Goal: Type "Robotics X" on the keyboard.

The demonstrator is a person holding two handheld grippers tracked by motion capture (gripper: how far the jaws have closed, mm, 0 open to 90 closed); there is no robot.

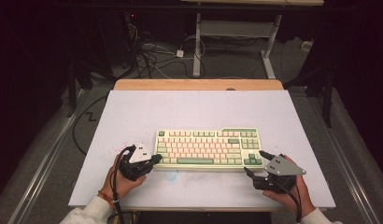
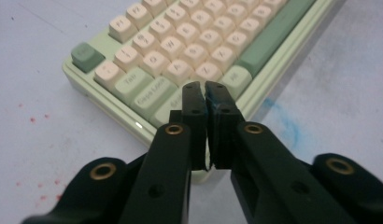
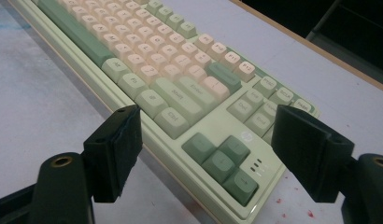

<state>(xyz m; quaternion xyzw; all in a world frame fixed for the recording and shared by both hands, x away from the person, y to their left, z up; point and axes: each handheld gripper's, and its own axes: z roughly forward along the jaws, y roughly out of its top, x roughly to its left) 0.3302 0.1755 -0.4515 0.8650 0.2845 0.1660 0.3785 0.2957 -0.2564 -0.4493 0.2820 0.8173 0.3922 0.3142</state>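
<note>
At the lower left of the high view, the left tool (image 1: 155, 159) sits at the near left corner of the keyboard (image 1: 208, 148), which lies across the middle of the white desk (image 1: 133, 112). In the left gripper view its tips (image 2: 204, 91) are pressed together with nothing between them, poised over the bottom-left keys (image 2: 154, 95) beside the long green space bar (image 2: 273, 35). It looks like the step is pressing a key with the closed tips, so the pinched jaws work best as a single blunt point: come down straight on the centre of one key, lightly, so the neighbouring caps are not caught and the board does not slide on the smooth desk. Moving right, the keyboard's pale cream keys give way to the dark green arrow cluster (image 3: 222, 161) at its near right corner. At the lower right of the high view, the right tool (image 1: 255, 163) waits there with its jaws spread wide apart on either side of that corner, gripping nothing. Closing them gently on the corner edge would likely steady the board while the left one presses.
</note>
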